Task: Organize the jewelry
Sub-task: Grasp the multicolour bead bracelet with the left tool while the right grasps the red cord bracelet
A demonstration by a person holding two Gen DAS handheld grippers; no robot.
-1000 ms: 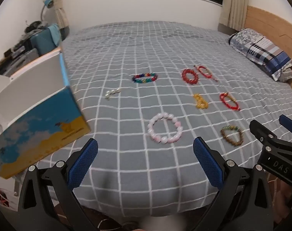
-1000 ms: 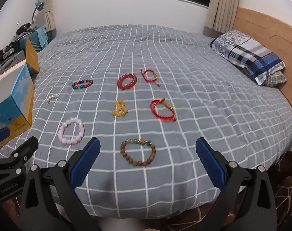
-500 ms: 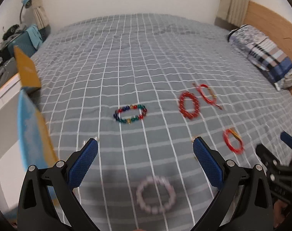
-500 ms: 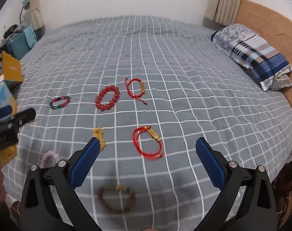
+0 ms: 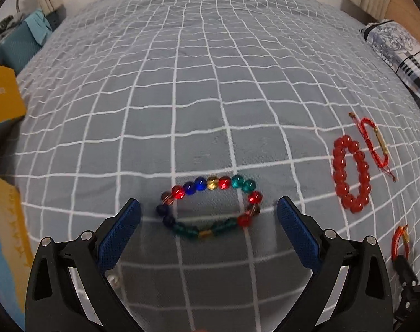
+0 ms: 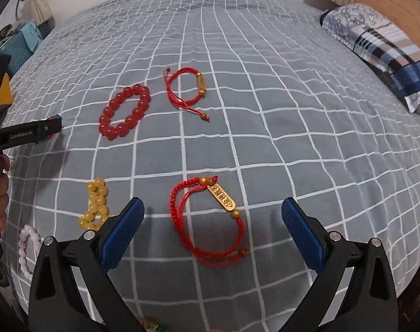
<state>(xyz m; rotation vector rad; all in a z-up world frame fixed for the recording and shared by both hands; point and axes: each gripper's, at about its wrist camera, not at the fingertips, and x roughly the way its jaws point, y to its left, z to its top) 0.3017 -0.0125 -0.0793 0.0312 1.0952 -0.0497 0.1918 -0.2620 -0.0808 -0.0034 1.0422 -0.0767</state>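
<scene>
Two grippers: both hang low over a grey bedspread (image 5: 199, 88) with a white grid, each with jaws spread wide and nothing between the blue pads
Left gripper (image 5: 208, 215): its pads flank the multicolour bead bracelet (image 5: 210, 207) without touching it; the bracelet lies flat on the spread, in the gap between the fingertips
Right gripper (image 6: 212, 218): its pads stand on either side of the red cord bracelet with the flat gold plate (image 6: 210, 221), which lies flat on the spread and apart from both pads
Red bead bracelet (image 6: 124, 112): flat on the spread, farther up the bed from the right gripper and to its left; in the left view it sits to the right of the multicolour one
Second red cord bracelet (image 6: 186, 94): carries a gold tube bead and lies just beside the red bead bracelet, on its right
Yellow bead piece (image 6: 95, 204): bunched just beside the right gripper's left finger
Pink bead bracelet (image 6: 27, 246): at the left edge of the right view, partly cut off
Brown bead bracelet: only a sliver at the bottom edge of the right view, too little to describe
Box (image 5: 5, 229): blue and yellow, at the left edge of the left view
Pillow (image 6: 376, 47): plaid and floral, against the wooden headboard at far right
</scene>
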